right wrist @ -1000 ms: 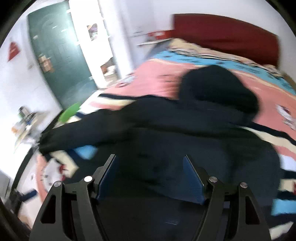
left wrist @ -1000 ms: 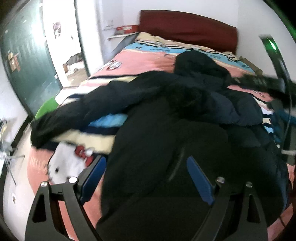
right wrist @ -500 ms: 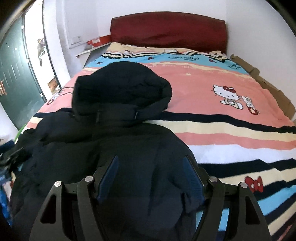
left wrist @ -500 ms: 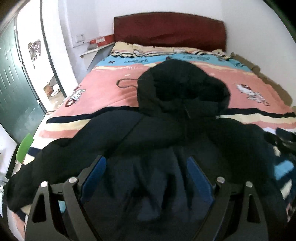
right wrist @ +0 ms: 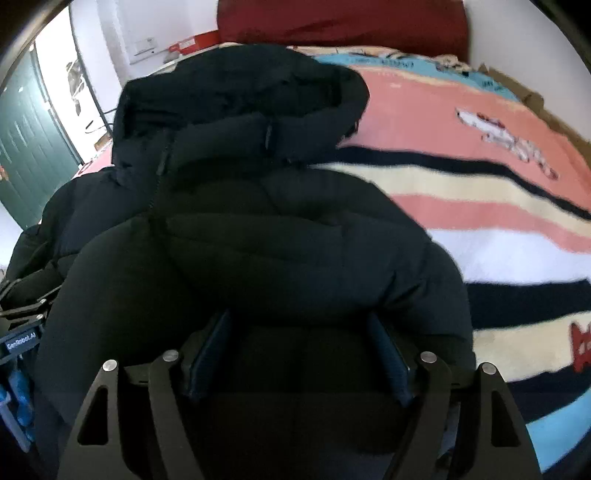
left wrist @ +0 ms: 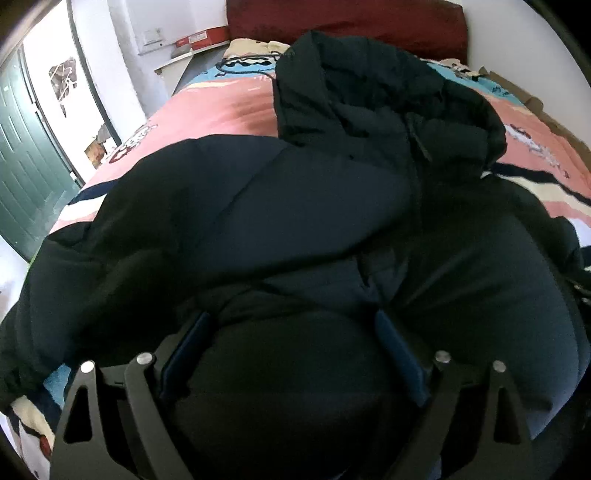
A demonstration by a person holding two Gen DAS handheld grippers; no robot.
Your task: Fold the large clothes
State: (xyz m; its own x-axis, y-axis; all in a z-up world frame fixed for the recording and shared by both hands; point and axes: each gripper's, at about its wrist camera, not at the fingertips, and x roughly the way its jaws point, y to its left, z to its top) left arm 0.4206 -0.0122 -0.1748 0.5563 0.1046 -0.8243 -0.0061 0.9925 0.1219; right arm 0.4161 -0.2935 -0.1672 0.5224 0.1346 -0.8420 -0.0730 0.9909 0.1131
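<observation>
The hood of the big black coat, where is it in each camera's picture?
Left wrist view: the hood sits at the top, right of middle, above the coat.
Right wrist view: the hood sits at the top, left of middle.
Shared landmark: the dark red headboard runs along the top edge behind the hood in both views.

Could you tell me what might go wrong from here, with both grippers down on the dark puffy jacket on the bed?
1. The jacket is thick and puffy; the open right gripper and left gripper may pinch only the top layer, so the fold could slip.
2. The hood lies bunched toward the headboard and may end up crooked.
3. A closing gripper might also catch the striped blanket underneath.
</observation>
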